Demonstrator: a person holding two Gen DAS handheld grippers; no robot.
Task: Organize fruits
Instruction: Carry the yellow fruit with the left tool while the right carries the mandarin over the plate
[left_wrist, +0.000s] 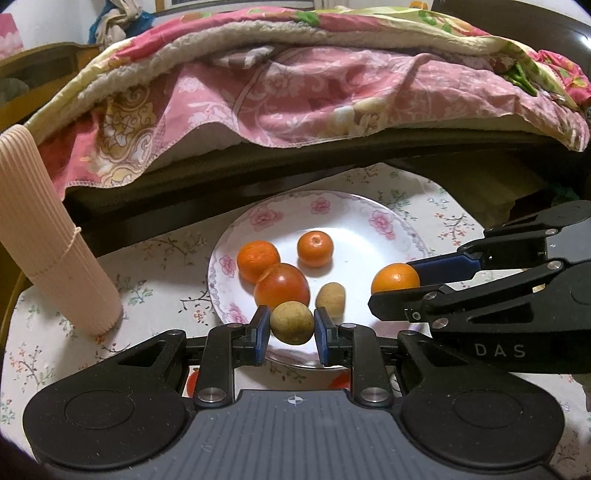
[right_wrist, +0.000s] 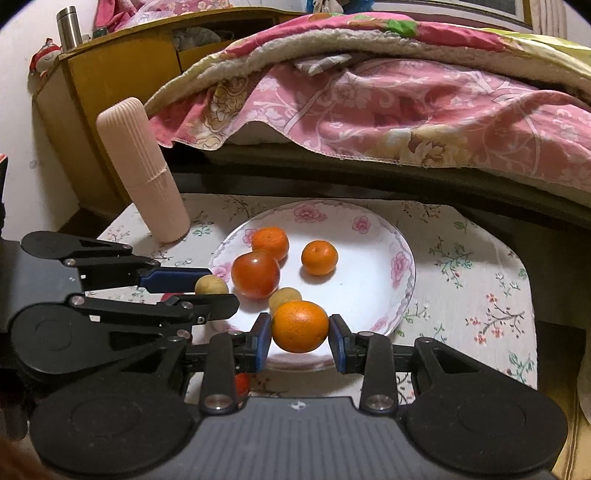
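Left hand-held gripper (left_wrist: 291, 329) is clamped on a brown round fruit (left_wrist: 291, 322) over the plate (left_wrist: 388, 236) rim at 6 o'clock. Right hand-held gripper (right_wrist: 300, 334) is clamped on an orange (right_wrist: 300, 325) beside it.

Flowered plate (left_wrist: 376, 221): tomato (left_wrist: 282, 286) centre, two oranges (left_wrist: 315, 248) toward 12 o'clock, brown fruit (left_wrist: 291, 322) clamped in left claw (left_wrist: 291, 334) at 6.

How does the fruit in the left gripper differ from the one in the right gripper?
The brown fruit in the left gripper is tan, dull and smaller; the orange in the right gripper is bright orange, glossier and larger. Both are round, clamped between blue pads over the plate.
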